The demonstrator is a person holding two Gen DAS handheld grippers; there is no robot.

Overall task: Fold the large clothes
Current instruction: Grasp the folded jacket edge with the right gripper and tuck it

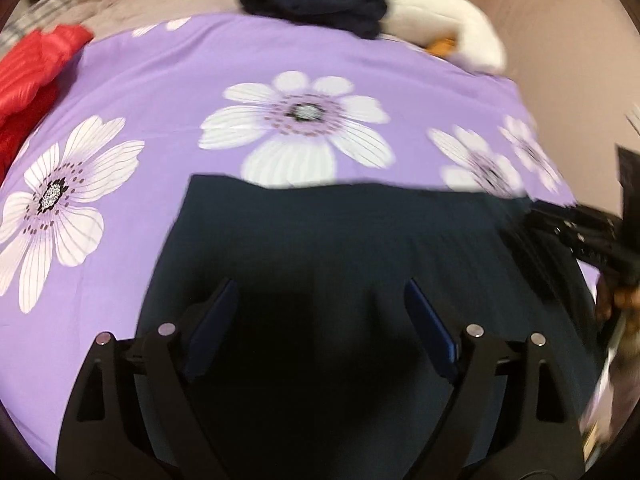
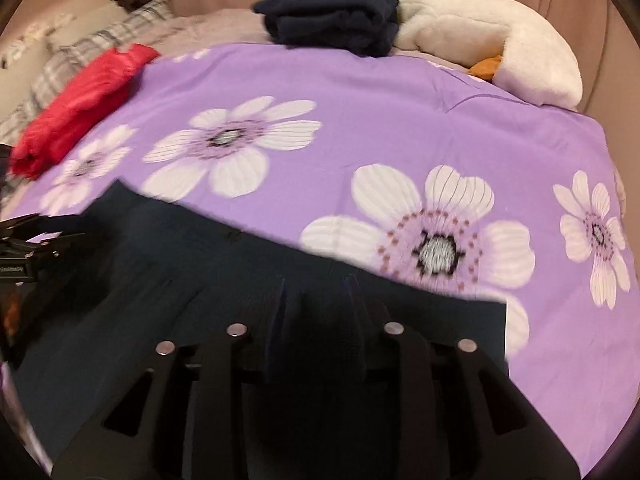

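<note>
A dark navy garment (image 1: 340, 232) lies flat on a purple bedsheet with white flowers (image 1: 180, 80). It also shows in the right wrist view (image 2: 180, 264). My left gripper (image 1: 320, 300) hovers over the garment's near part with its blue-padded jaws wide apart and nothing between them. My right gripper (image 2: 318, 292) is over the garment's right part, jaws a small way apart; whether cloth is pinched there is unclear. The right gripper shows at the garment's right edge in the left wrist view (image 1: 576, 232). The left gripper shows at the left in the right wrist view (image 2: 28, 248).
A folded dark navy garment (image 2: 332, 24) sits at the far edge of the bed. A red garment (image 2: 80, 108) lies at the left. A white plush pillow (image 2: 500, 48) is at the far right. Plaid bedding (image 2: 104, 40) is behind the red garment.
</note>
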